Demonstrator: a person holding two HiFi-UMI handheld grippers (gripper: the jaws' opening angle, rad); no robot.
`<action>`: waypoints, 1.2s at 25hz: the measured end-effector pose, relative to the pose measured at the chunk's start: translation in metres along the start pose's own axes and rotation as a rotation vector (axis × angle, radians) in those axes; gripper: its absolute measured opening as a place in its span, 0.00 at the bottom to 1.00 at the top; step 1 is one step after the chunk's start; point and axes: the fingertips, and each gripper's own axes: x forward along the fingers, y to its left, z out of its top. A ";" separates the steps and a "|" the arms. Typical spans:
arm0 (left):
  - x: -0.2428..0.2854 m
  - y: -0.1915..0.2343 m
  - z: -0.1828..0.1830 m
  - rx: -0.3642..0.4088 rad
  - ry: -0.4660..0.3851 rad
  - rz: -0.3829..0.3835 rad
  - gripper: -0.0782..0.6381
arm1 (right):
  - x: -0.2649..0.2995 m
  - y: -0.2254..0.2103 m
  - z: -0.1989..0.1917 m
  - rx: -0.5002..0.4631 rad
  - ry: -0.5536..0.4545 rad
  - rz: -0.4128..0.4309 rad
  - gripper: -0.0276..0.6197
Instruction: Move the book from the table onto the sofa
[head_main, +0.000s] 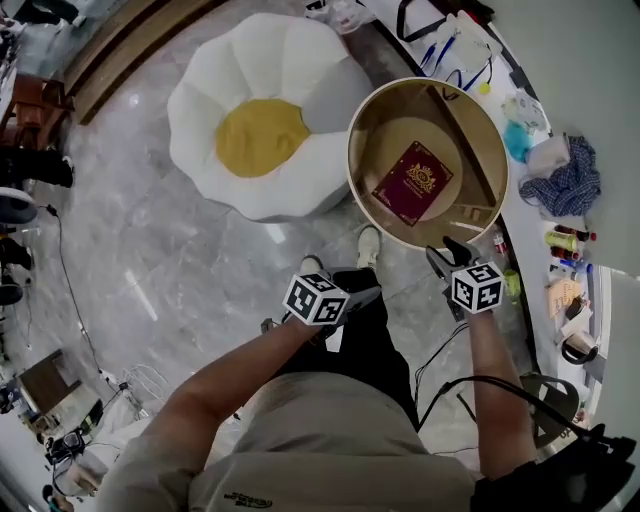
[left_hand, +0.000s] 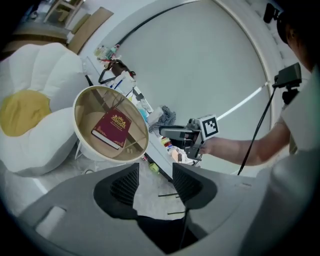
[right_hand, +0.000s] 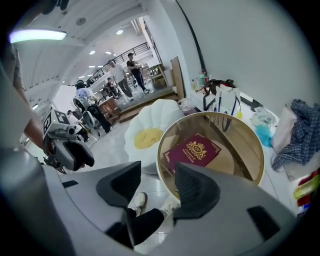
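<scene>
Book (head_main: 413, 182) lies flat on the round table (head_main: 351, 150) beside the flower-shaped sofa (head_main: 205, 90), so I hold the left gripper (left_hand: 155, 181) and right gripper (right_hand: 157, 186) short of it, jaws apart and empty, ready to grasp.

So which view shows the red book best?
The head view: it looks down on the book, whole cover clear on the round table. The right gripper view shows it slanted, near edge behind a jaw; the left gripper view shows it small and tilted.
</scene>
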 end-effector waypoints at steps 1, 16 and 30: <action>0.012 0.011 0.007 -0.027 -0.006 0.004 0.39 | 0.014 -0.015 0.005 -0.003 0.008 0.006 0.38; 0.162 0.153 0.049 -0.348 -0.025 0.125 0.52 | 0.190 -0.202 0.056 -0.130 0.201 0.062 0.42; 0.211 0.233 0.069 -0.541 -0.077 0.187 0.43 | 0.220 -0.230 0.032 0.051 0.235 0.202 0.34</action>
